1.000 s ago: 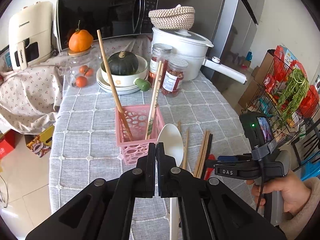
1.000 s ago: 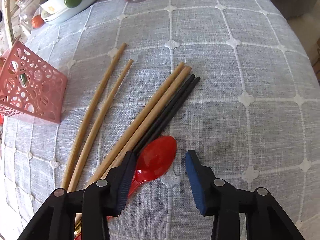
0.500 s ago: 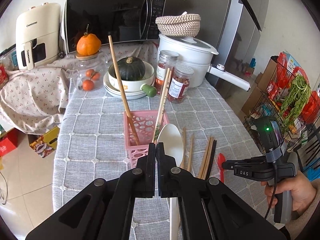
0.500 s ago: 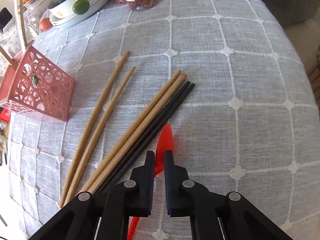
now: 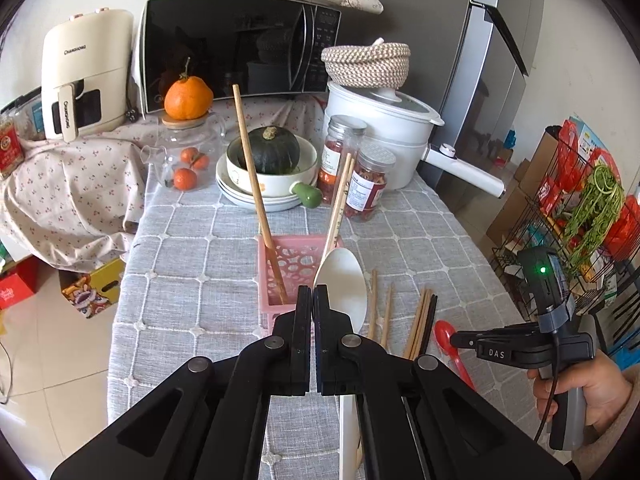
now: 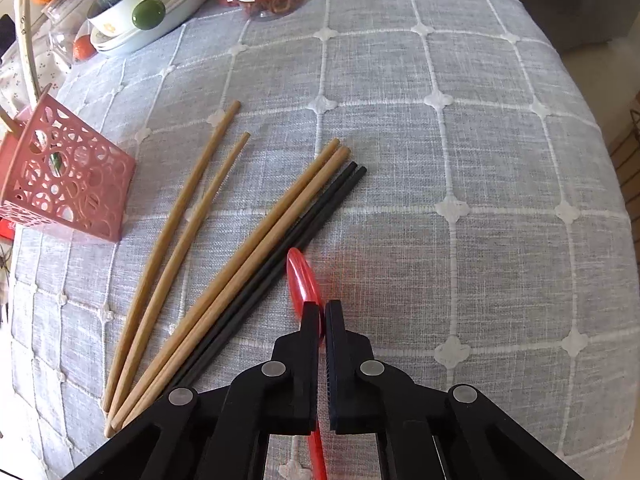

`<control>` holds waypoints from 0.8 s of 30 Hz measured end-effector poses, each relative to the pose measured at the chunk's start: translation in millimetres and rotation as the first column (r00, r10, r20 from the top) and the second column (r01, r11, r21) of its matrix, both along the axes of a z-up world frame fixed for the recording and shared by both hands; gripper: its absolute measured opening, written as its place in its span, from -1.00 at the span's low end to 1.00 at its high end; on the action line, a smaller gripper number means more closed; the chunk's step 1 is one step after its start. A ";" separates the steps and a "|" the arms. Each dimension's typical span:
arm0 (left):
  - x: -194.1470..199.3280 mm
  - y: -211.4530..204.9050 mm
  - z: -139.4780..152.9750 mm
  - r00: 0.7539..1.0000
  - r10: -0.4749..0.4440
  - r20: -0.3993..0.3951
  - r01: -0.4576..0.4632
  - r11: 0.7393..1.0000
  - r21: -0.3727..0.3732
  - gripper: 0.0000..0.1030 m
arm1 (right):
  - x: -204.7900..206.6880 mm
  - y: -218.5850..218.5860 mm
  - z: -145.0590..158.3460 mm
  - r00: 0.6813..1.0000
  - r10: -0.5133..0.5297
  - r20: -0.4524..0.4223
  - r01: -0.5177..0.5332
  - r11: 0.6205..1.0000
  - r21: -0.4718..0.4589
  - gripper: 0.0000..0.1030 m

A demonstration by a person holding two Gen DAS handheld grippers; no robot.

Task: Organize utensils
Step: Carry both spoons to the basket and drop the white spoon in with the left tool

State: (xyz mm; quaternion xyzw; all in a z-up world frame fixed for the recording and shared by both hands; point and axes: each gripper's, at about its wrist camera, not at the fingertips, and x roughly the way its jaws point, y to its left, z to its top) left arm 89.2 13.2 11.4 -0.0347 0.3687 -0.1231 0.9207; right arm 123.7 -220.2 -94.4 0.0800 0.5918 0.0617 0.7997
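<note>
Utensils lay spread over a grey checked tablecloth [image 6: 460, 160] as a person worked with a handheld gripper in each hand. In the right wrist view, the right gripper [image 6: 322, 314] was clenched on a red spoon [image 6: 302, 276], turned on edge, its bowl jutting out ahead of the fingertips at lower centre and its handle running back between the fingers. Just left of it lay a pair of black chopsticks [image 6: 320, 212], then a pair of light wooden chopsticks [image 6: 276, 220] touching them, and farther left two longer wooden sticks [image 6: 188, 216] set slightly apart. A pink perforated holder [image 6: 68, 176] stood at the left edge of that frame.

In the left wrist view, the left gripper [image 5: 311, 300] at lower centre was closed, and a white spoon [image 5: 345, 284] rose just right of its fingertips, its handle running down beside the right finger; whether the fingers actually pinched it could not be told. Beyond it the pink holder [image 5: 298, 264] already held one long wooden stick [image 5: 256, 188] and a pair of pale chopsticks [image 5: 340, 200]. The right gripper [image 5: 460, 338] showed at lower right.
</note>
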 end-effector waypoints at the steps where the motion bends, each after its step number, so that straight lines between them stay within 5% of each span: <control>1: -0.9 2.0 3.1 1.000 0.009 0.016 -0.009 1.000 -0.009 -0.99 | -0.9 1.4 3.1 1.000 0.001 0.017 -0.001 1.000 -0.002 -0.97; 6: -9.6 11.7 31.3 0.974 0.078 0.214 -0.064 0.995 -0.070 -0.99 | -8.2 -0.1 32.7 0.992 -0.031 0.125 0.026 0.999 0.040 -0.97; 9: -19.6 12.4 45.6 0.898 0.120 0.424 -0.086 0.992 -0.098 -0.99 | -12.9 0.4 56.7 0.974 -0.057 0.221 0.042 0.996 0.074 -0.97; 11: -18.5 7.3 47.6 0.855 0.147 0.498 -0.117 0.989 -0.090 -0.99 | -13.3 1.4 68.1 0.959 -0.071 0.273 0.049 0.995 0.087 -0.97; 19: 12.4 -17.1 40.5 0.764 0.181 0.619 -0.188 0.981 -0.054 -0.99 | -15.6 4.9 91.4 0.907 -0.080 0.414 0.054 0.996 0.075 -0.97; 24: 31.6 -21.2 17.7 0.757 0.199 0.623 -0.230 0.973 -0.032 -0.99 | -14.2 0.4 96.5 0.885 -0.105 0.454 0.067 0.993 0.099 -0.97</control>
